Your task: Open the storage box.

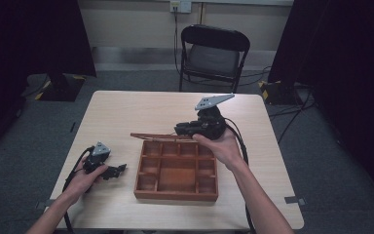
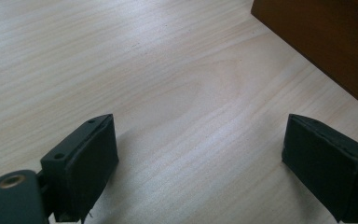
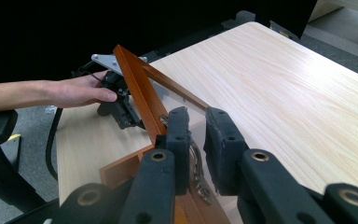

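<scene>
**Lifting the lid of the compartment box**

The brown wooden compartment box (image 1: 176, 170) sits mid-table. Its glass-paned wooden lid (image 3: 137, 86) is raised at the far edge, where the right gripper (image 3: 196, 140) is pinching the lid's latch edge. Swing it back slowly along the hinge arc. The left gripper (image 1: 108, 169), jaws spread, rests left of the box; brace there if it slides.

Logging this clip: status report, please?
Right tool shut on the glazed lid, raised open over the wooden compartment box. Left tool open, resting on the table. Nothing in the way.
</scene>
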`<state>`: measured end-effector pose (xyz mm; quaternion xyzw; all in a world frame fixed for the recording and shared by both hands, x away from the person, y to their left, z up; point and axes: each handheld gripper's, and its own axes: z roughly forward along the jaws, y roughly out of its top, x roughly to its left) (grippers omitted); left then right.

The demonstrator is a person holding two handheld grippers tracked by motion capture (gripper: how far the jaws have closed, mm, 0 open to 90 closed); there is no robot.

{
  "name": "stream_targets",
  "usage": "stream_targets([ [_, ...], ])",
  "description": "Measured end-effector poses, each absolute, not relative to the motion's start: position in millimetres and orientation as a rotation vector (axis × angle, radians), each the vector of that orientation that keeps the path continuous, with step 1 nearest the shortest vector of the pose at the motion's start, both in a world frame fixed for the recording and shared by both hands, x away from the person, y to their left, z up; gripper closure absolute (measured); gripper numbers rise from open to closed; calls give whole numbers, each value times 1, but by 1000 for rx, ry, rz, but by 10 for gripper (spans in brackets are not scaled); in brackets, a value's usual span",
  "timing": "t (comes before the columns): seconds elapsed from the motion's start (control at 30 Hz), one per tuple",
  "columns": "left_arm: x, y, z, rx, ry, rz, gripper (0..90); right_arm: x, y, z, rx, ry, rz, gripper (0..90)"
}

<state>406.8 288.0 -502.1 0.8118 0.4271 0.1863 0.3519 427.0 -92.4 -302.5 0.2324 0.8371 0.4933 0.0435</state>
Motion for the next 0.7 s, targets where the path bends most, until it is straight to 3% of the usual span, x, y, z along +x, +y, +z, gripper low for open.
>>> stream_targets([
  [0.7,407,288,-502,2100,1106,482,97,427,-92,-302,710,2559,1504,802],
])
